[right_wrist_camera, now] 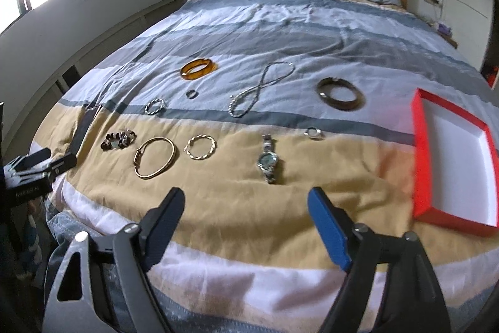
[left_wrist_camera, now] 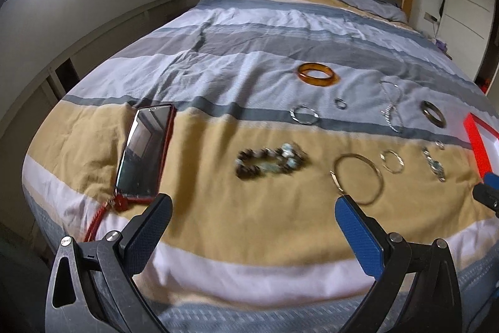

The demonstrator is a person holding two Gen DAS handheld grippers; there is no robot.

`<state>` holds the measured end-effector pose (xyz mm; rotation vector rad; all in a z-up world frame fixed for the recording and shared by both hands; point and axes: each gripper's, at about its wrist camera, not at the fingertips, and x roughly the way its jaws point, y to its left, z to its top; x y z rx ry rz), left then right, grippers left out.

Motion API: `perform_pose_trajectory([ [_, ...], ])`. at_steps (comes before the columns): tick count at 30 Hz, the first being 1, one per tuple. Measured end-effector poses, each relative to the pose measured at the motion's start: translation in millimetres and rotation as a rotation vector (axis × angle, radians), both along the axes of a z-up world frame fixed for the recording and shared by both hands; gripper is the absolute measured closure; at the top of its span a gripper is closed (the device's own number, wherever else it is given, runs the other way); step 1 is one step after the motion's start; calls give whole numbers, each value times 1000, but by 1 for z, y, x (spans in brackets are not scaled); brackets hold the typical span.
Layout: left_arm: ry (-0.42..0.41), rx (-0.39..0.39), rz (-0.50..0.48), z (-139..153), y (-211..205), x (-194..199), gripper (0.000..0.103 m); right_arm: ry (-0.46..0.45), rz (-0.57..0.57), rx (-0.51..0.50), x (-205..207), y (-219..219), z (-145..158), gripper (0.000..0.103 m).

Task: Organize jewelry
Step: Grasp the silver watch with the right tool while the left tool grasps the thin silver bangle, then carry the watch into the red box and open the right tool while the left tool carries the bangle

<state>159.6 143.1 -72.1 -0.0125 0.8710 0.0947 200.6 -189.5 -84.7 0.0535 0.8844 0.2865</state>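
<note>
The left claw (left_wrist_camera: 252,214) stands wide apart with nothing between its fingers, above the yellow stripe of the bed cover (left_wrist_camera: 218,227). Just beyond its blue finger lies the thin gold bangle (left_wrist_camera: 357,178), and between the fingers, further away, the bead bracelet (left_wrist_camera: 271,163), which is blurred here. A phone (left_wrist_camera: 145,150) in a red case lies to the left; this view shows it large, while the right view shows only a thin slice of it.

The right claw (right_wrist_camera: 244,205) is also apart and empty. Beyond it lies the wristwatch (right_wrist_camera: 268,159), sharp in this view but small and blurred in the left one. The red box (right_wrist_camera: 453,158) with its white inside is seen whole only here, at the right side of the bed; the left view catches just its corner. The right view also shows the pearl necklace (right_wrist_camera: 257,91), the amber bangle (right_wrist_camera: 199,68), the dark bangle (right_wrist_camera: 340,97) and, at the left edge, the other claw.
</note>
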Motion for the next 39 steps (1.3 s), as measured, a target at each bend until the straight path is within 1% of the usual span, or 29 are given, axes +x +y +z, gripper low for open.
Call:
perform_pose_trajectory([
  [1,4,-6,4,-1,3,4,1,6,7,3,3,1,-2,39],
  [3,9,-21,6,-4,7,13,2,27,20,12,12,4,-9,45],
  [6,15,-57,-18,-5,2,22,3,40,28,18,22,5,-16,47],
  [9,36,-98,-62,-10,-15,29,7,54,31,30,33,5,-23,53],
  [10,45,-104,-69,-12,-20,30,10,60,30,36,36,4,-26,56],
  [12,79,-136,-78,-22,-31,35,16,78,24,47,45,2,-33,60],
  [15,141,-169,-75,-40,-44,45,28,90,14,49,55,-1,-42,60],
  [18,179,-186,-61,-53,-50,54,35,92,12,37,63,-2,-49,60],
  [21,213,-176,-53,-63,-54,63,41,96,14,27,71,-2,-56,60],
  [24,228,-168,-46,-67,-58,68,43,104,20,20,79,-2,-64,60],
  [26,232,-162,-46,-69,-61,71,47,103,33,15,82,-1,-67,60],
  [27,237,-159,-45,-70,-63,73,50,105,36,14,83,0,-68,60],
  [29,242,-154,-44,-71,-67,75,57,104,43,16,82,0,-70,65],
  [30,243,-147,-45,-72,-69,76,63,103,48,19,82,0,-71,70],
  [31,246,-136,-45,-73,-72,77,71,102,52,23,82,-1,-71,77],
  [32,248,-122,-47,-73,-76,77,75,103,57,30,82,-1,-71,79],
  [33,249,-112,-51,-73,-79,77,86,106,63,42,82,-2,-71,79],
  [34,251,-97,-55,-72,-84,77,95,105,67,50,81,-3,-71,79],
  [36,251,-89,-51,-71,-88,76,97,101,76,77,80,-8,-69,79],
  [39,240,-78,-29,-64,-90,73,98,91,82,112,76,-16,-61,79],
])
